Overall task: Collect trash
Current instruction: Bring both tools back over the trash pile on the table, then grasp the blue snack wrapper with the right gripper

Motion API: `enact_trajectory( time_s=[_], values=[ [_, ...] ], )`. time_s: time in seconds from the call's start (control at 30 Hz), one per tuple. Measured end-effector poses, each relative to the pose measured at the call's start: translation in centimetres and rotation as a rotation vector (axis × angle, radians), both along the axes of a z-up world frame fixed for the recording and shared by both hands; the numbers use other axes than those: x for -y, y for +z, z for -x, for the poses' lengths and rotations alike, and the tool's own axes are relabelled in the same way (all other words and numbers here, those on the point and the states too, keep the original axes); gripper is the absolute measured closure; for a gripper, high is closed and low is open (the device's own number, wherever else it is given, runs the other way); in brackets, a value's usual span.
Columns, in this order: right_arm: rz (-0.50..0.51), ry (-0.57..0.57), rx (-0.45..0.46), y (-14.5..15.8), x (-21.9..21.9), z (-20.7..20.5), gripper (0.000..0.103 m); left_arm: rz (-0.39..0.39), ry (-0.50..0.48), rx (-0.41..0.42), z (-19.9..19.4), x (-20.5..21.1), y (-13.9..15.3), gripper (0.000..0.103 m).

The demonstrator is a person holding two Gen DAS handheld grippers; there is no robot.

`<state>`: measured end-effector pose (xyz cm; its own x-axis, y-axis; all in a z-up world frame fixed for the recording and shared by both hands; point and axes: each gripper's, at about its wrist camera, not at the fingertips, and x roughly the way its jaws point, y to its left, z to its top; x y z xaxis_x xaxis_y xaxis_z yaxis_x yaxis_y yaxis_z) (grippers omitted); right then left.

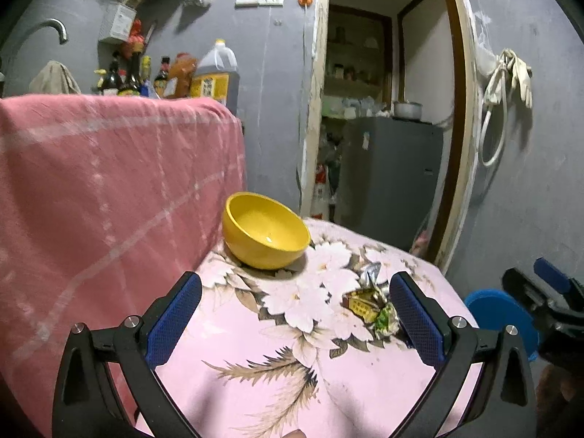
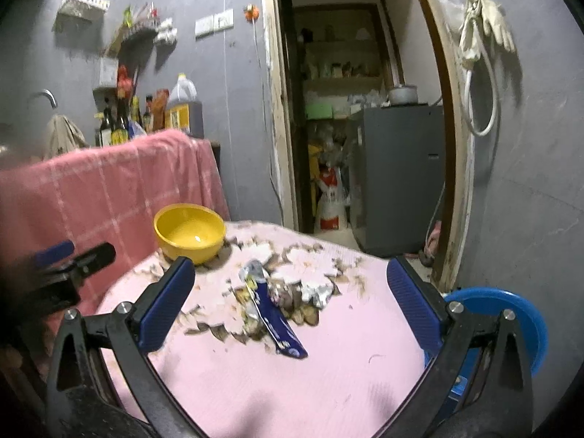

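Observation:
A crumpled silver, yellow and green wrapper (image 1: pixel 372 304) lies on the pink floral tablecloth (image 1: pixel 277 372). It sits just inside the right finger of my open left gripper (image 1: pixel 295 319). In the right wrist view a long blue and silver wrapper (image 2: pixel 273 315) lies on the cloth between the fingers of my open right gripper (image 2: pixel 290 301), untouched. I cannot tell whether the two views show the same piece. A yellow bowl (image 1: pixel 266 233) (image 2: pixel 188 233) stands upright at the table's far left. Each gripper shows at the edge of the other's view: the right gripper (image 1: pixel 534 277), the left gripper (image 2: pixel 78 255).
A pink checked cloth (image 1: pixel 109 189) drapes a raised surface left of the table, with bottles (image 1: pixel 215 76) behind it. A blue round basin (image 2: pixel 511 314) sits low beyond the table's right edge. Behind stand a grey wall, a doorway and a grey fridge (image 2: pixel 398 175).

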<state>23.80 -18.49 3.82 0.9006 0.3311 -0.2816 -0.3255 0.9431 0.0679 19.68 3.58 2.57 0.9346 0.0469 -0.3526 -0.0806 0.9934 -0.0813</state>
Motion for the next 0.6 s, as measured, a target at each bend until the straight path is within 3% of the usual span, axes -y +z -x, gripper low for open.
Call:
enact_trajectory(
  time_s=[0.3, 0.6],
  values=[
    [0.044, 0.012, -0.153, -3.3, 0.5, -3.8, 0.000, 0.012, -0.041, -0.148, -3.3, 0.5, -2.4, 0.002],
    [0.082, 0.107, -0.332, -6.3, -0.3, -7.9, 0.000, 0.031, -0.053, -0.275, -5.8, 0.5, -4.5, 0.005]
  ],
)
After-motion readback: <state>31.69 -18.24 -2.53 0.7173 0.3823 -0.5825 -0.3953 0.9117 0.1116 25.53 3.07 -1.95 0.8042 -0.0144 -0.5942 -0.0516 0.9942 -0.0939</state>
